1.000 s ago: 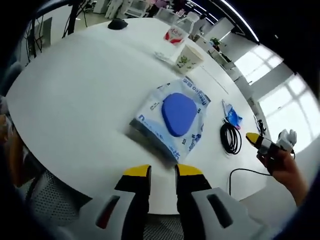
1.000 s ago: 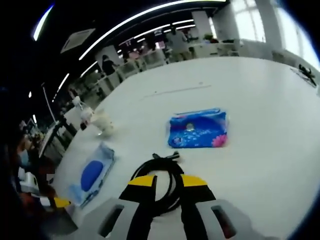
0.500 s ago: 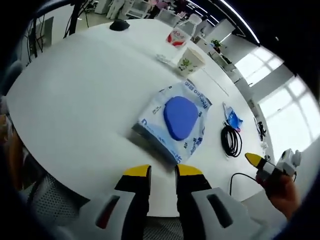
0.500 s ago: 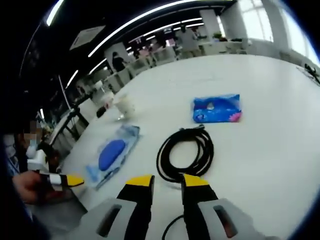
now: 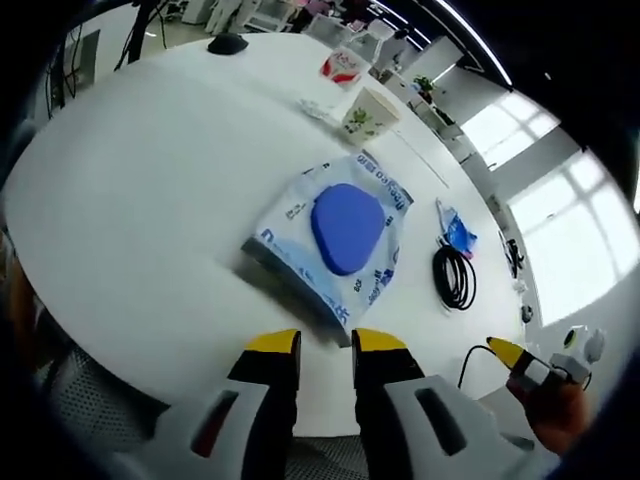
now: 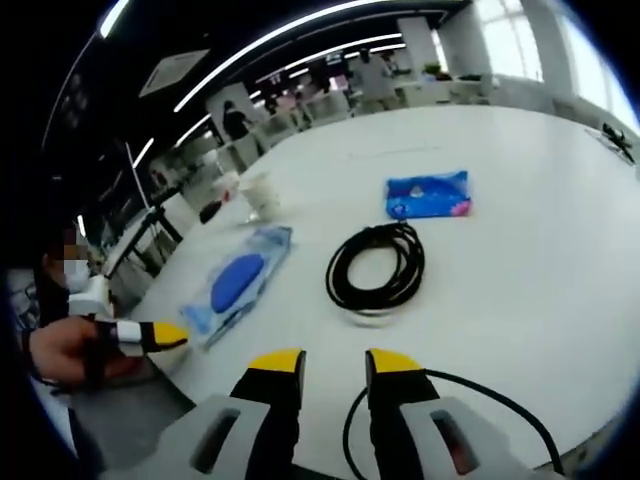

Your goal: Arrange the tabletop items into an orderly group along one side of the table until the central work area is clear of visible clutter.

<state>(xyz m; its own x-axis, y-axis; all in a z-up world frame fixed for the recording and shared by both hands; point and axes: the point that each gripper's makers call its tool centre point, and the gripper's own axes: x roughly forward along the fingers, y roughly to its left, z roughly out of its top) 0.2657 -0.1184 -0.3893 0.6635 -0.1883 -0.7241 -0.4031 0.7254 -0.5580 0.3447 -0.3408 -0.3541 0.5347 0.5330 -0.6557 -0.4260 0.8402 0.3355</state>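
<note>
Left gripper view. Left gripper: yellow-tipped jaws slightly apart, holding nothing, at the near edge of the white table. Wet-wipe pack with blue lid: directly ahead of the jaws, just beyond the tips, long axis running away and slightly rightward; this gripper is judged the nearer one for it. Coiled black cable: ahead and right, well apart. Small blue packet: just past the coil. Paper cup and red-labelled bottle: far ahead, close together; bottle's top is hard to make out. Dark object at far edge: unidentifiable.

Right gripper view. Right gripper: jaws slightly apart, empty. Coiled black cable: ahead, slightly right, near. Small blue packet: beyond it. Wet-wipe pack: ahead-left. Loose black cord: beside the right jaw, cut off at the rim. Left gripper: far left, state unclear here.
</note>
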